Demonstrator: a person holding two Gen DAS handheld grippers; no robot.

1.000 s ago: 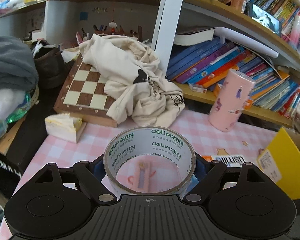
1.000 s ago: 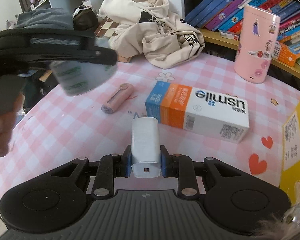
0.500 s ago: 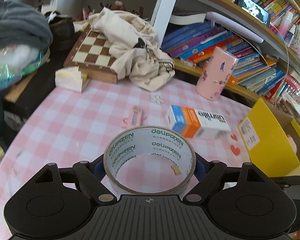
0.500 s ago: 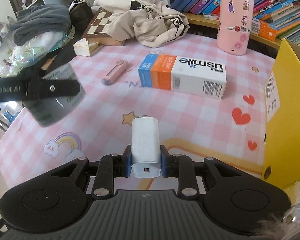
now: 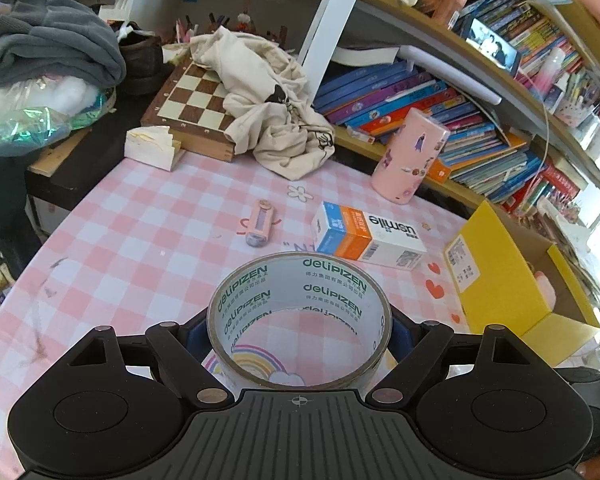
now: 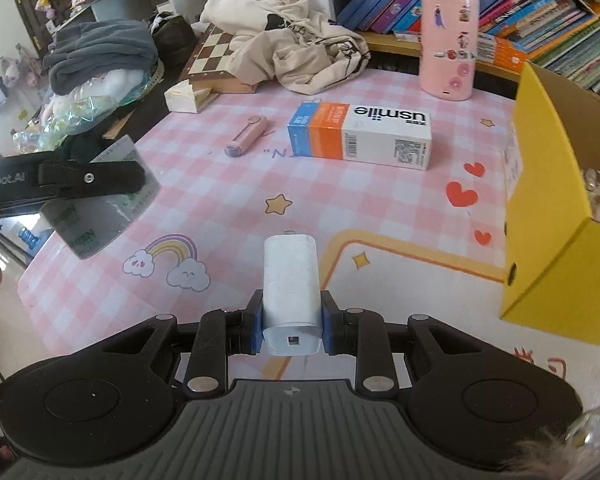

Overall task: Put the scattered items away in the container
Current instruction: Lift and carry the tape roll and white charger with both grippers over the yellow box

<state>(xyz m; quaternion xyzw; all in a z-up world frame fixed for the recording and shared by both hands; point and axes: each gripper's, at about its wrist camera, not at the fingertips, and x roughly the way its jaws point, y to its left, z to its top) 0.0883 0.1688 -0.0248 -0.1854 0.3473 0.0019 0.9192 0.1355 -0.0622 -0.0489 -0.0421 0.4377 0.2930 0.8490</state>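
Both hands loaded, neither load delivered yet. Left gripper [image 5: 299, 332]: fingers clamped on the outside of a roll of clear packing tape [image 5: 299, 312], held above the pink checked table [image 5: 140, 248]. Right gripper [image 6: 291, 326]: fingers clenched on a small white charger block [image 6: 290, 280], also held above the table.

Container: yellow cardboard box [image 6: 548, 240], at the right edge of the table. It already holds something; a doll-like item shows just inside, too cut off to identify. Neither gripper is over the opening.

Left on the table, untouched:
- blue, orange and white usmile box [image 6: 360, 134], lying flat mid-table
- small pink stick-shaped gadget [image 6: 246, 136], beside the usmile box, apart from it
- tall pink canister with stickers [image 6: 448, 42], upright by the bookshelf; unclear whether it counts as scattered

Judgement: early to midway. 2 items in hand to drop, at least 2 more to fetch.
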